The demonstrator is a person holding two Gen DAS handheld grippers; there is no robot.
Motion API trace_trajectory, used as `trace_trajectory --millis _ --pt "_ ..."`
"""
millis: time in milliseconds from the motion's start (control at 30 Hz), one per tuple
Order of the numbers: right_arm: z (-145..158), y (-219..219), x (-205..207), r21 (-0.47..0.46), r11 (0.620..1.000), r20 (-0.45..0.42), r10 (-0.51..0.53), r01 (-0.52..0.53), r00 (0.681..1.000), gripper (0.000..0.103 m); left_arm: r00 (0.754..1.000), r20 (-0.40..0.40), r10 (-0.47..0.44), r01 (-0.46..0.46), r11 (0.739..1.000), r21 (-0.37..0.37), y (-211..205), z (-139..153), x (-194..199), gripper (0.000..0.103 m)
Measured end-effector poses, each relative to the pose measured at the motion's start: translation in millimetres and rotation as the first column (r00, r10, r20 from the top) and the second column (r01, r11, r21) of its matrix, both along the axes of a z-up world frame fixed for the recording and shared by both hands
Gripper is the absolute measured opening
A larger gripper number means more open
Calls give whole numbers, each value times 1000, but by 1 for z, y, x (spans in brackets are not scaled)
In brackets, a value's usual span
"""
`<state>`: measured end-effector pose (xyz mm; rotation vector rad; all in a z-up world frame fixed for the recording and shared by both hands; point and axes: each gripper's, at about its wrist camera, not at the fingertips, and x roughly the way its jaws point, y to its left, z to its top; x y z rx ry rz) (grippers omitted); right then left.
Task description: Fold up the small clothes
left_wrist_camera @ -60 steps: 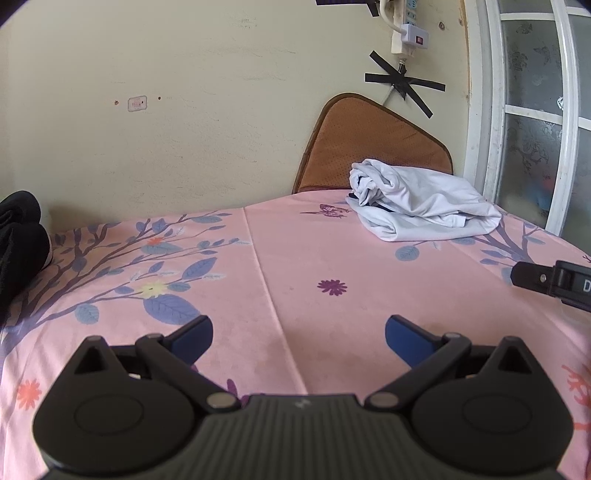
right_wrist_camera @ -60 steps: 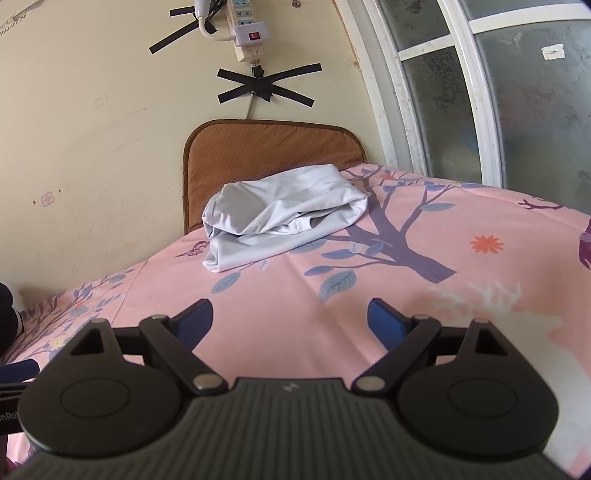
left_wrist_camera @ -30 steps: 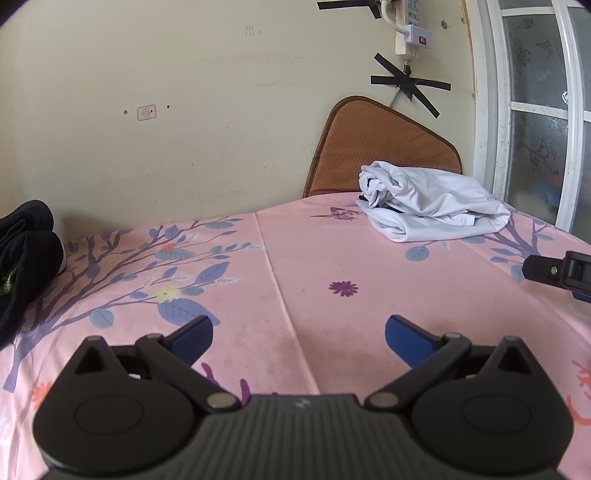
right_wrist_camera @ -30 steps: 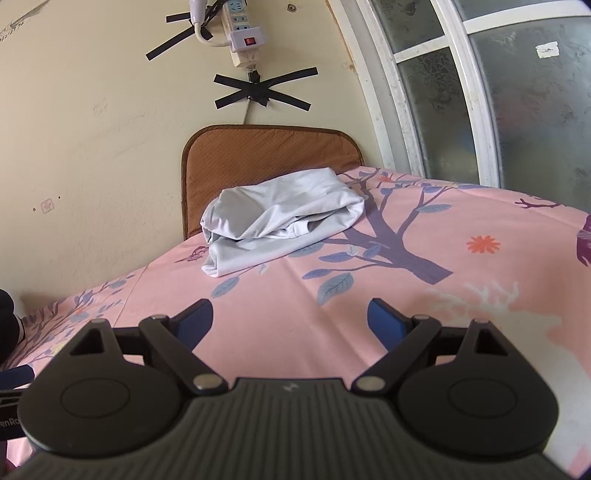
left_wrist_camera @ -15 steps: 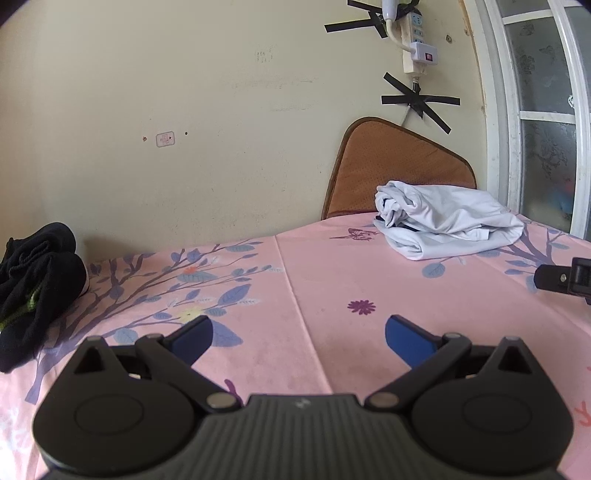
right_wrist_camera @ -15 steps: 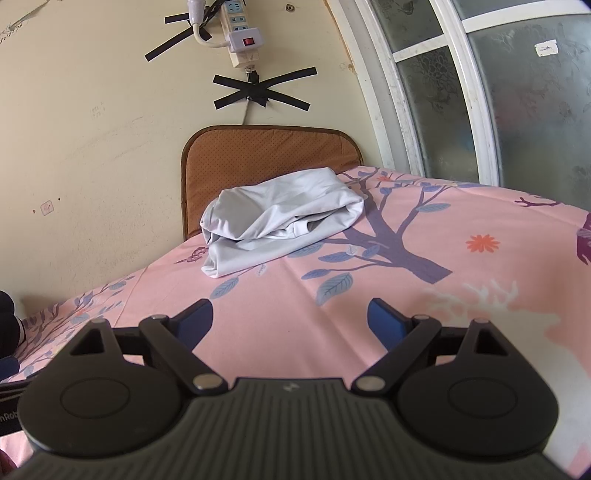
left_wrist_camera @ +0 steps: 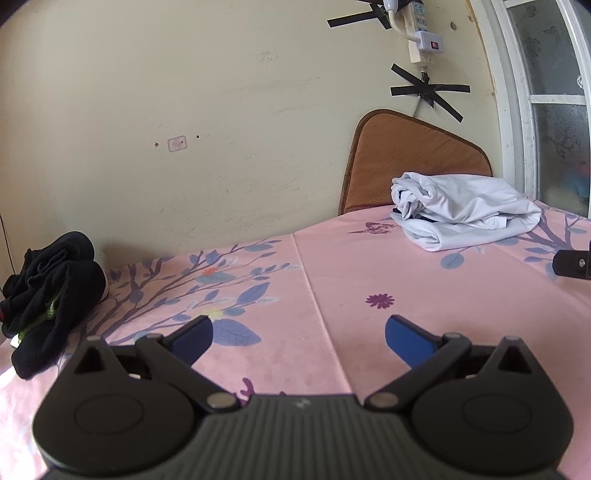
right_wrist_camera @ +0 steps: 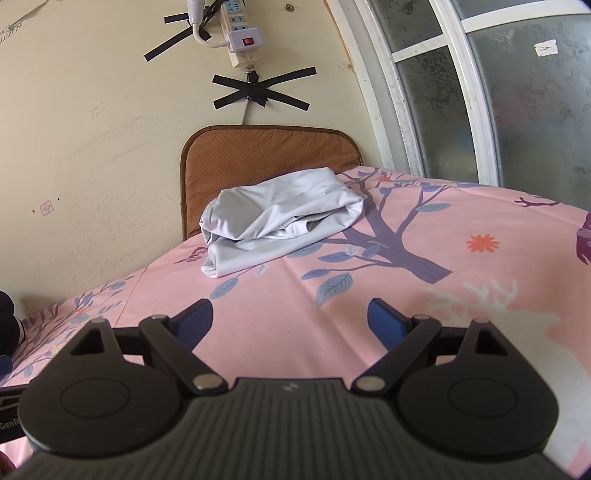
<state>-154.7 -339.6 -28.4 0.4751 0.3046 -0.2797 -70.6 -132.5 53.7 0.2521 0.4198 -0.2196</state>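
A pink sheet (left_wrist_camera: 332, 266) printed with blue-leafed branches is filling the lower half of both views, running back to a cream wall (left_wrist_camera: 184, 92) that is taking up the top of each frame. A frosted window (right_wrist_camera: 517, 92) with a white frame is standing at the upper right of the right wrist view. Against the wall, a brown cushion (right_wrist_camera: 266, 155) is standing upright in the middle of that view, and a rumpled white garment (right_wrist_camera: 280, 221) is lying on the sheet just in front of it — bunched, not folded, well ahead of the fingers. In the left wrist view the same white garment (left_wrist_camera: 461, 214) is sitting at the middle right. A heap of black clothes (left_wrist_camera: 51, 295) is resting at the far left edge of the left wrist view, near the wall.

The left gripper (left_wrist_camera: 299, 334) is hovering low in its frame with its blue-tipped jaws spread wide, holding nothing. The right gripper (right_wrist_camera: 290, 321) is doing the same — jaws wide apart, empty, above bare sheet. A white power strip (right_wrist_camera: 240, 33) is hanging taped to the wall at the top of the right wrist view, black tape crossing below it.
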Motion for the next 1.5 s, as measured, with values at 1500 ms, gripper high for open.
trace_trajectory --millis 1500 --pt "-1 1 -4 8 995 0 -97 97 995 93 986 -123 -114 105 991 -77 7 -5 8 103"
